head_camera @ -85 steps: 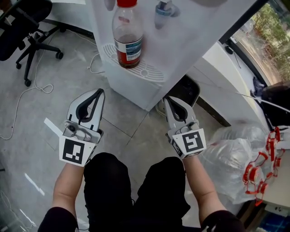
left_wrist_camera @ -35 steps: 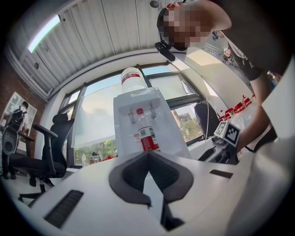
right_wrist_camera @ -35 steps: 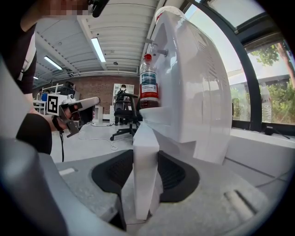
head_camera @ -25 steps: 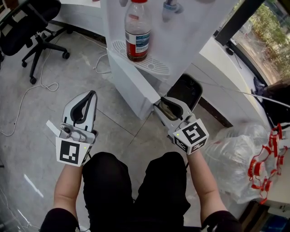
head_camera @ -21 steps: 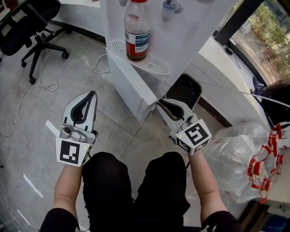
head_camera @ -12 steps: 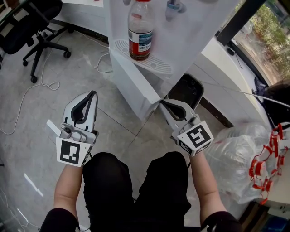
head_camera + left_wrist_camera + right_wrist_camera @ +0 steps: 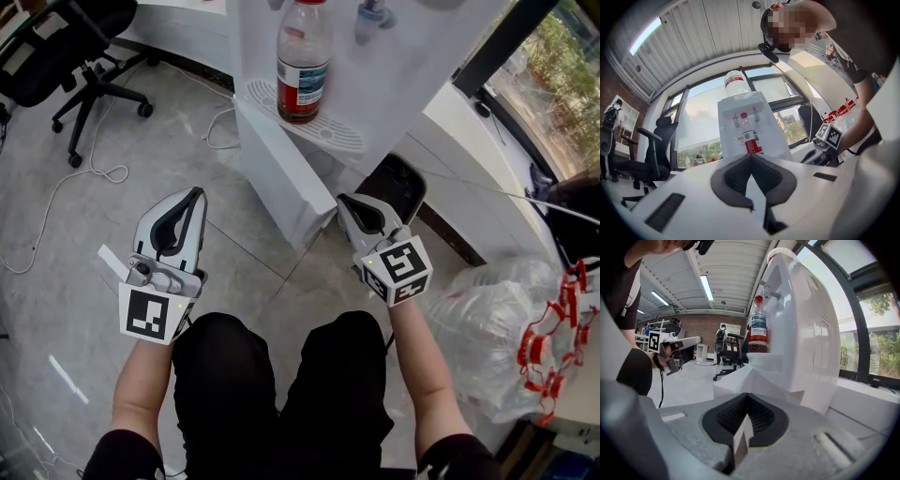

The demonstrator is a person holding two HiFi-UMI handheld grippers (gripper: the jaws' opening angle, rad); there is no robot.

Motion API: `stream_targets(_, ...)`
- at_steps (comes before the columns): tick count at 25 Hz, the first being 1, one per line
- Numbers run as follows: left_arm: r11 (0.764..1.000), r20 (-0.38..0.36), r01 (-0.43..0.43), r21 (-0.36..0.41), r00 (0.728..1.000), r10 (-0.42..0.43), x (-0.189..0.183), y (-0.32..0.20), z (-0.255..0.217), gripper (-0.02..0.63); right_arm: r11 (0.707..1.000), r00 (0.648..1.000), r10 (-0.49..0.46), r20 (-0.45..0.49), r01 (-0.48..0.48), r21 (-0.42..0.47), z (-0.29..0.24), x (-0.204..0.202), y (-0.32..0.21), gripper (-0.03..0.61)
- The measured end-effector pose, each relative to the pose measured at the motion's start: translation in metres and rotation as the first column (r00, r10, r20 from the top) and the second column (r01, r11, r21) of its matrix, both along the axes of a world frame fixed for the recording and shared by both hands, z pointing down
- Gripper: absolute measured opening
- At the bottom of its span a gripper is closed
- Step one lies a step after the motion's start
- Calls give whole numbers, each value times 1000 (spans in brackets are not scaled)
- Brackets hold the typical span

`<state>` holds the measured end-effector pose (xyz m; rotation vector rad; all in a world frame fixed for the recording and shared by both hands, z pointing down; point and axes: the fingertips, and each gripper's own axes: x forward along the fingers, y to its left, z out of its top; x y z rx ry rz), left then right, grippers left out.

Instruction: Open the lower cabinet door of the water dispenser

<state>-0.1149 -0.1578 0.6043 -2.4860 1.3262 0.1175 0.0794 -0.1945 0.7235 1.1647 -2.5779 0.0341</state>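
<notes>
My right gripper (image 7: 345, 204) is closed on the free edge of the lower cabinet door (image 7: 281, 173); in the right gripper view a thin white edge stands pinched between the dark pads. Its marker cube (image 7: 398, 270) shows a black-and-white square pattern, no letters. The door hangs at the foot of the white water dispenser (image 7: 412, 56), its gripped corner low, just above the floor (image 7: 84, 244). Above it, on the perforated drip tray (image 7: 328, 136), stands a clear bottle (image 7: 303, 56) with a red cap and a red, white and blue label; the print is too small for me to read. My left gripper (image 7: 194, 195) is well apart from the door, over bare tile, jaws together on nothing. A black office chair (image 7: 66, 37) stands beyond it.
</notes>
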Motion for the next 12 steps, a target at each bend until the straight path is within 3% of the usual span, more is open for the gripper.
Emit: stream_targets(12,1000,-9,24,-11,1000,-24,-13,1,8,8,989,989,-145,24,146,-23,-4,-52,19,5)
